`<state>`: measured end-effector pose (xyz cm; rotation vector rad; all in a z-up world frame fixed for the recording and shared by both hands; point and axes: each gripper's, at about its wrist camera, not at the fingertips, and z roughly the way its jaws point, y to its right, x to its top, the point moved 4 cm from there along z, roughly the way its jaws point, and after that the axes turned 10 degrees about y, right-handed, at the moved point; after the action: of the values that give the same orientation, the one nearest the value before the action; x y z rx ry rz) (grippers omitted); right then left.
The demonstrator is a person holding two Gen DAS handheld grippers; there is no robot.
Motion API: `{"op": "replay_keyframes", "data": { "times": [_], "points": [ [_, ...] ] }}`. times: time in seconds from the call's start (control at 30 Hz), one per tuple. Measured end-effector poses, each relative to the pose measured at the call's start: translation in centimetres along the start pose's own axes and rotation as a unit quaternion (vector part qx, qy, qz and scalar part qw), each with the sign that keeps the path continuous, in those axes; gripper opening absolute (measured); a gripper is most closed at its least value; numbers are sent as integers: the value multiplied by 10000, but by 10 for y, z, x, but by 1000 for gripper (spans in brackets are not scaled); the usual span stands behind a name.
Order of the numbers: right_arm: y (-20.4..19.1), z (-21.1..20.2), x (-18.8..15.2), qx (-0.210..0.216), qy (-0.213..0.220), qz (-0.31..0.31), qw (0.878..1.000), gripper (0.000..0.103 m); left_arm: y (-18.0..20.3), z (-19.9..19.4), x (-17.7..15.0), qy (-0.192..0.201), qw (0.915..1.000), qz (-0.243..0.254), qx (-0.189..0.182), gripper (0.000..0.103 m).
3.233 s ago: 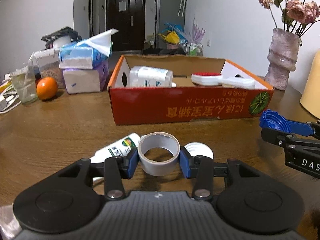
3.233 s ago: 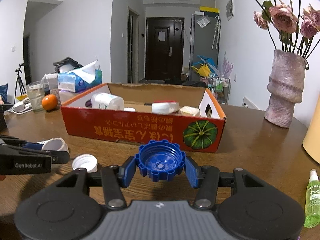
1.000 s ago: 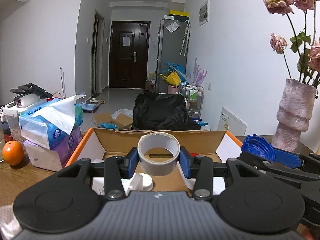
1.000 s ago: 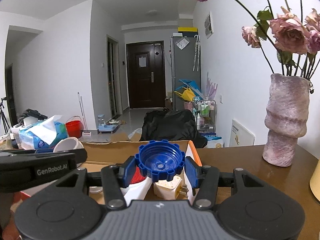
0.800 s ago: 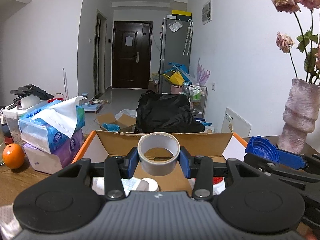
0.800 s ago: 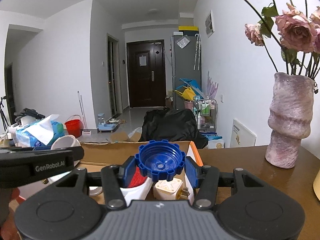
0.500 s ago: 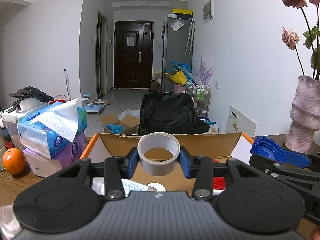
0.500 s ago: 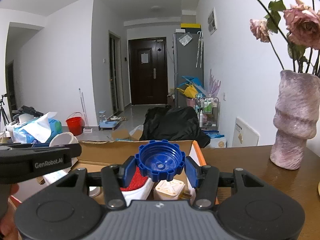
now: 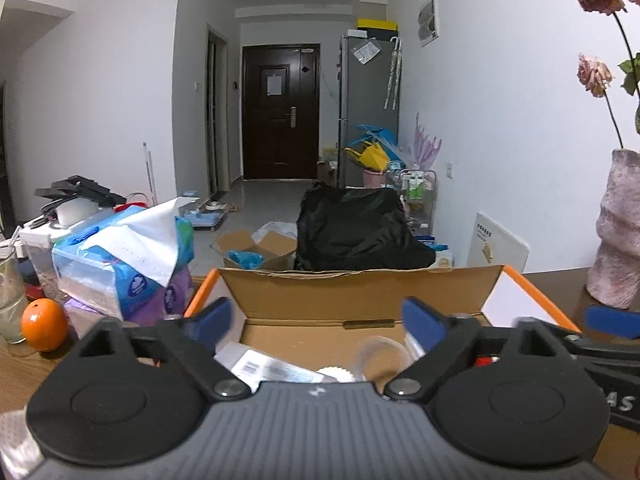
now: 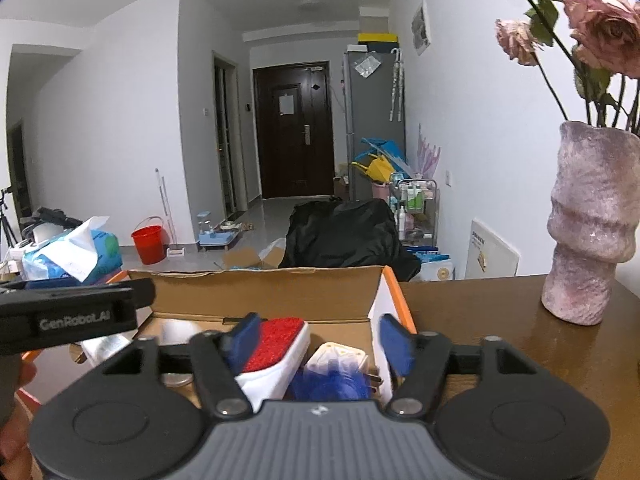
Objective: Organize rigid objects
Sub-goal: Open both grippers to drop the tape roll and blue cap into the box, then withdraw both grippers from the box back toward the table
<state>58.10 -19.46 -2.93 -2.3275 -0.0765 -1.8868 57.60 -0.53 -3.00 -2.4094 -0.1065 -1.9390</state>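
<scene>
Tape roll [image 9: 382,354]: a blurred grey ring inside the cardboard box [image 9: 360,292], below your left gripper, clear of both pads. It looks caught in mid-drop.
Blue lid [image 10: 332,386]: a blurred notched cap at the right end of the box, below your right gripper, in front of a white plug adapter [image 10: 338,358].
Handling: both look light, stiff and smooth. Neither seems fragile. The ring is likely to roll, so take it across its outer wall. Take the lid across its notched rim.
Left gripper [image 9: 320,320]: your jaws are opening and stand wide over the box, with nothing between the pads.
Right gripper [image 10: 318,342]: your jaws are opening over the box's right end, and the lid is free of them.
Also in the box: a red-and-white brush [image 10: 276,350] beside the lid and a white bottle [image 9: 264,366] towards the left end.
Outside the box: tissue packs [image 9: 120,256] and an orange [image 9: 44,330] to its left, a pink vase [image 10: 588,232] to its right.
</scene>
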Motion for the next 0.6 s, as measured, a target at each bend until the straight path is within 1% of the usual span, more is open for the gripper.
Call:
{"op": "replay_keyframes", "data": {
  "times": [0.03,0.07,0.1,0.13,0.43,0.6],
  "points": [
    [1,0,0,-44,21,15,10000,85,-2,0,-1,10,10000,-42,57,103],
    [2,-1,0,-85,57,36,9999,95,-4,1,-1,-17,10000,-64,58,103],
    [3,-2,0,-113,98,56,9999,101,-5,2,-1,-51,9999,-85,60,103],
    [4,-3,0,-135,135,74,9998,103,-6,2,-1,-82,9999,-106,83,103],
    [3,-3,-1,-139,117,72,9998,103,-10,4,-1,-114,9998,-111,149,103],
    [1,-4,-1,-151,116,68,9998,103,-14,4,0,-124,9995,-146,243,103]
  ]
}}
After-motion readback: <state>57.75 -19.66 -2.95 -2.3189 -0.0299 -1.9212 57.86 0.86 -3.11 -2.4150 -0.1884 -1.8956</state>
